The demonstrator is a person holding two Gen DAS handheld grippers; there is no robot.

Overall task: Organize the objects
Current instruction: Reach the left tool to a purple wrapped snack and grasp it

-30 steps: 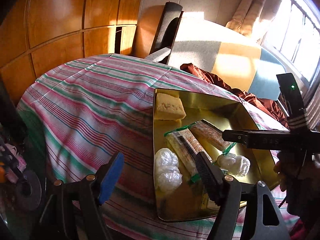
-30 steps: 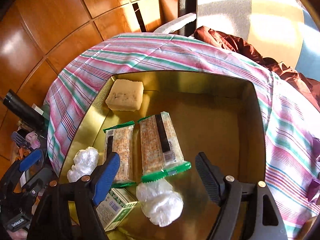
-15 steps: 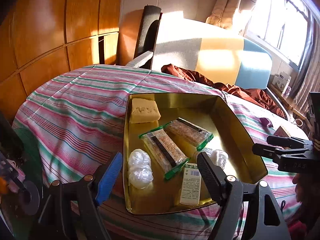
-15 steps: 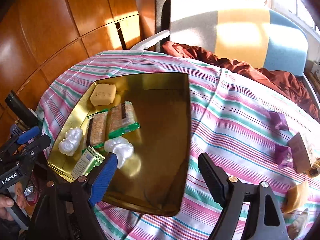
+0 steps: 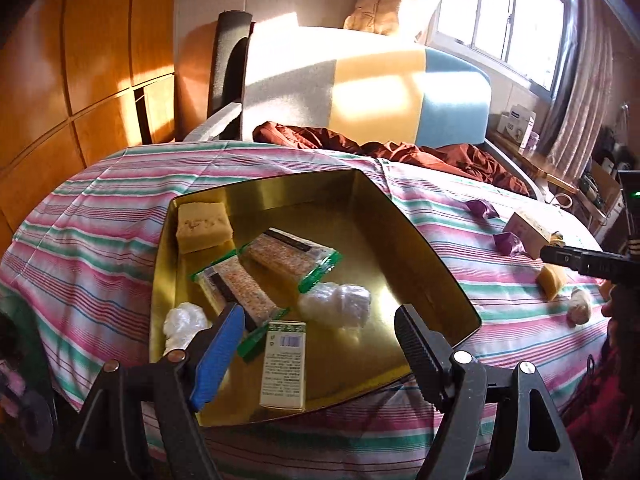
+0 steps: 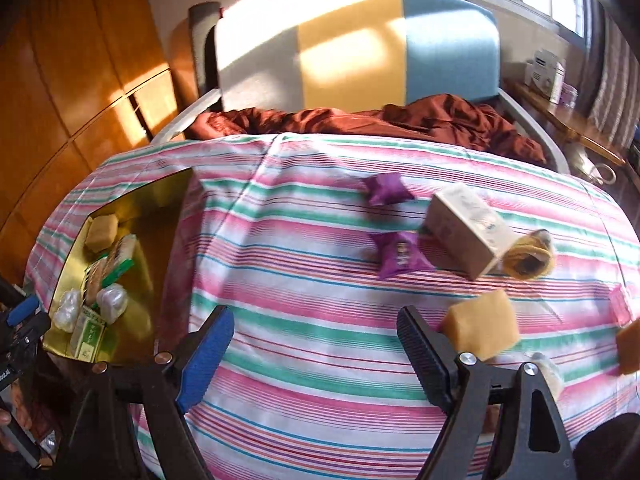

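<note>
Hovering with fingers apart and empty, left tool (image 5: 320,344) above gold tray (image 5: 424,248) holding snack bars (image 5: 288,256) and green carton (image 5: 284,364), right tool (image 6: 316,344) over striped counter (image 6: 320,320), yellow sponge (image 6: 480,324) beside its right finger.
</note>
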